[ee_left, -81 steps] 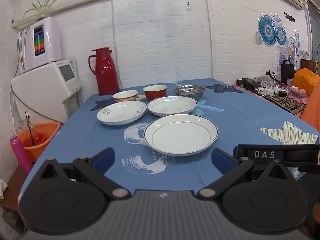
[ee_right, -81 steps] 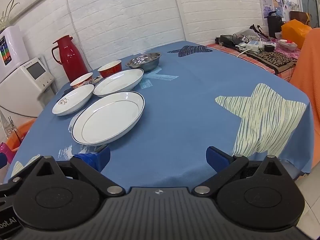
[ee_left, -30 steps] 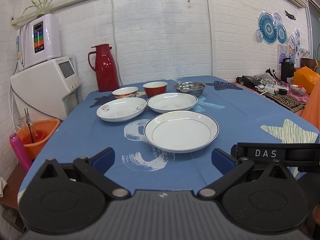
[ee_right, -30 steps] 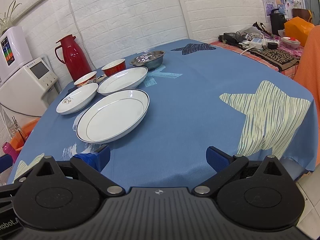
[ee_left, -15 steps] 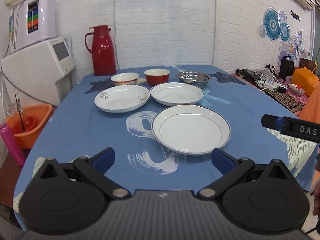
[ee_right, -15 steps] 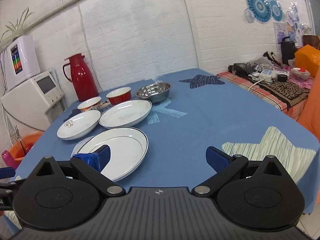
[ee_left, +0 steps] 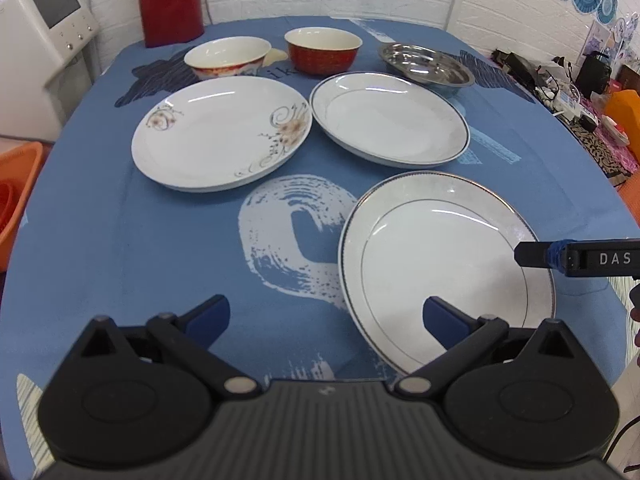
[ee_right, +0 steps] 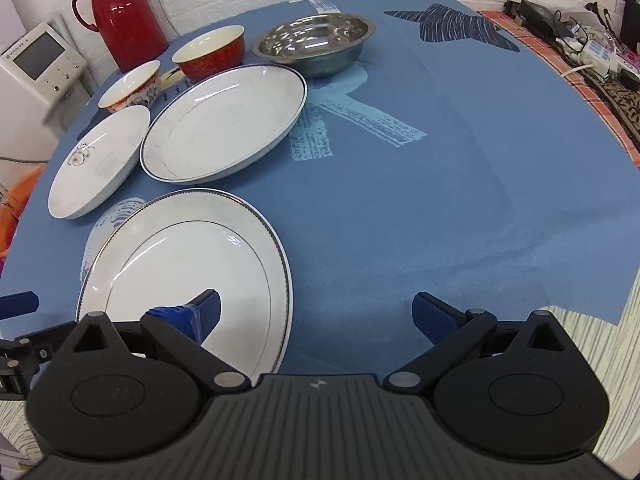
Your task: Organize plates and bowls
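Right wrist view: right gripper [ee_right: 316, 318] fingers spread, the left finger [ee_right: 202, 312] over the rimmed plate [ee_right: 160, 264].

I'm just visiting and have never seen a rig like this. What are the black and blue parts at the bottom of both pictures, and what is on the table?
No robot here: a person holds one grasping tool in each hand, with a camera on each looking along its two blue fingers. One picture is from the left tool, the other from the right tool. Both are open and hold nothing. On the blue tablecloth lie three white plates: the near plate, a flowered plate and a rimmed plate. Behind them stand a white bowl, a red bowl and a steel bowl. A red jug stands at the back.
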A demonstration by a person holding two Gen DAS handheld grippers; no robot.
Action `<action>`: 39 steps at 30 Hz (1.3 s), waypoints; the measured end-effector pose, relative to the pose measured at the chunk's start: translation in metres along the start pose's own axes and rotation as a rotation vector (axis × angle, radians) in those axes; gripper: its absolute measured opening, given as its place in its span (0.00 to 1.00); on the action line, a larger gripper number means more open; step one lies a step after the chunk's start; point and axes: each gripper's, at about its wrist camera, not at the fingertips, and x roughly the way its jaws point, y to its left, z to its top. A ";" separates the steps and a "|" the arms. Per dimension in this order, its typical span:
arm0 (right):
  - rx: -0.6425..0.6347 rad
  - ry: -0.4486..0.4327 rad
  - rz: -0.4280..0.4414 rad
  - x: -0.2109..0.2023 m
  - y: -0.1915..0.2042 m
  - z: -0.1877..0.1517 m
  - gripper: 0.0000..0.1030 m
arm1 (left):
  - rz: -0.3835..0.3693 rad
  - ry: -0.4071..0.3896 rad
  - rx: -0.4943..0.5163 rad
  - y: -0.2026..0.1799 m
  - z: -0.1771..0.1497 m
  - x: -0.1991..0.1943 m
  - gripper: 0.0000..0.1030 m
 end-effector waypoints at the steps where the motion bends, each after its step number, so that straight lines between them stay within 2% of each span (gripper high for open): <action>1: 0.005 0.010 0.004 0.003 0.001 0.001 0.87 | -0.002 0.007 -0.005 0.000 0.003 0.003 0.97; 3: 0.020 0.012 0.001 0.008 0.002 0.003 0.85 | -0.015 0.016 -0.001 -0.002 0.007 0.007 0.84; 4: 0.018 0.016 -0.008 0.010 0.003 0.003 0.85 | -0.027 0.027 0.002 -0.002 0.009 0.010 0.68; 5: -0.004 0.012 -0.034 0.014 0.007 0.006 0.85 | -0.031 0.040 -0.006 -0.002 0.011 0.014 0.59; 9: -0.093 0.022 -0.095 0.017 0.019 0.006 0.84 | -0.052 0.058 -0.018 -0.003 0.012 0.028 0.57; 14: -0.109 0.048 -0.079 0.019 0.027 0.008 0.89 | -0.073 0.057 -0.021 -0.003 0.017 0.035 0.57; 18: -0.126 -0.046 -0.068 0.017 0.026 -0.004 0.89 | -0.078 0.053 -0.017 -0.003 0.018 0.036 0.57; 23: -0.169 0.003 -0.042 0.018 0.030 0.003 0.85 | -0.080 0.051 -0.009 -0.005 0.020 0.039 0.58; 25: -0.194 -0.005 -0.021 0.016 0.035 0.000 0.80 | -0.074 0.056 -0.001 -0.006 0.021 0.040 0.58; 26: -0.201 -0.016 -0.009 0.015 0.036 -0.002 0.68 | -0.072 0.056 0.000 -0.006 0.021 0.040 0.58; 27: -0.205 -0.036 0.014 0.011 0.036 -0.001 0.30 | -0.068 0.055 0.003 -0.007 0.020 0.040 0.57; 28: -0.168 -0.044 0.021 0.008 0.033 0.001 0.19 | -0.061 0.050 0.011 -0.009 0.020 0.039 0.44; 29: -0.116 -0.035 0.043 0.008 0.026 0.003 0.13 | -0.064 0.044 0.020 -0.010 0.019 0.038 0.27; 30: -0.107 -0.032 0.054 0.008 0.022 0.004 0.10 | -0.086 0.049 0.013 -0.011 0.020 0.037 0.22; 33: -0.076 -0.035 0.079 0.007 0.018 0.000 0.10 | -0.104 0.060 -0.027 -0.006 0.022 0.038 0.18; 36: -0.018 -0.031 0.118 0.005 0.018 -0.005 0.13 | -0.129 0.082 -0.068 0.002 0.023 0.037 0.17; 39: 0.000 -0.022 0.175 0.005 0.027 -0.011 0.14 | -0.112 0.077 -0.053 0.010 0.018 0.029 0.17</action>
